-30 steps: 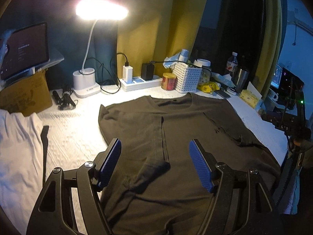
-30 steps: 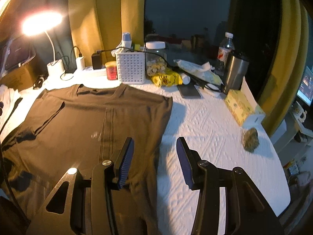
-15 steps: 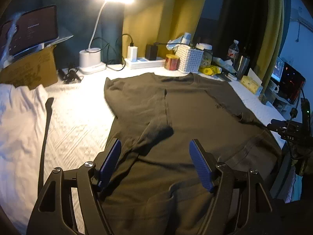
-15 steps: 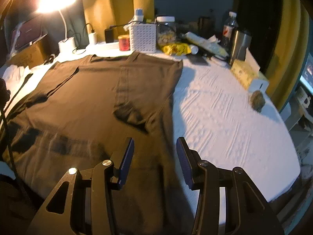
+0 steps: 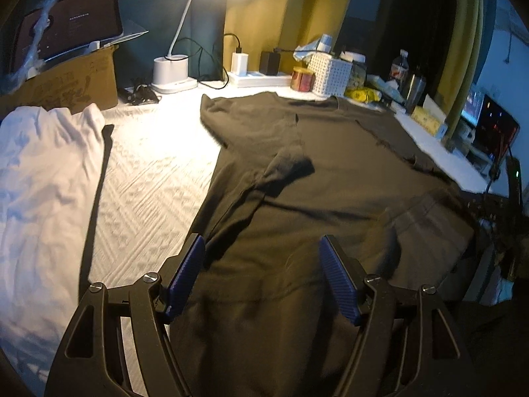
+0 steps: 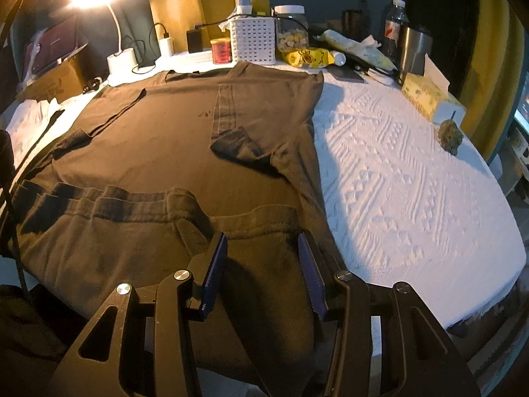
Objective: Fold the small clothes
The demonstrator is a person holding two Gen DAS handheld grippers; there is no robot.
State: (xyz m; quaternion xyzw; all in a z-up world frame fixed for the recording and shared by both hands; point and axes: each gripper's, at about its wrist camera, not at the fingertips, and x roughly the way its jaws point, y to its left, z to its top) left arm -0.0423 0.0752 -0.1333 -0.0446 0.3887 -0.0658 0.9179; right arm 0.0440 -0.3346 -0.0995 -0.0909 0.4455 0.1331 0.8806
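Observation:
A dark brown T-shirt [image 5: 330, 178] lies flat on the white textured table cover, both sleeves folded in over the body; it also shows in the right wrist view [image 6: 158, 152]. Its bottom hem is rumpled near the table's front edge. My left gripper [image 5: 261, 273] is open and empty, low over the shirt's lower left part. My right gripper [image 6: 263, 266] is open and empty, low over the shirt's lower right part near the hem.
A white garment [image 5: 43, 178] lies at the left. At the back stand a lit desk lamp [image 5: 172, 72], a power strip, a white basket [image 6: 253, 41], jars, a steel cup [image 6: 413, 54], a tissue box [image 6: 429, 97]. White cover [image 6: 413, 182] lies right of the shirt.
Both grippers have drawn back toward the table's front edge, from over the shirt's middle to over its lower hem. Both stay open. The shirt has not visibly moved.

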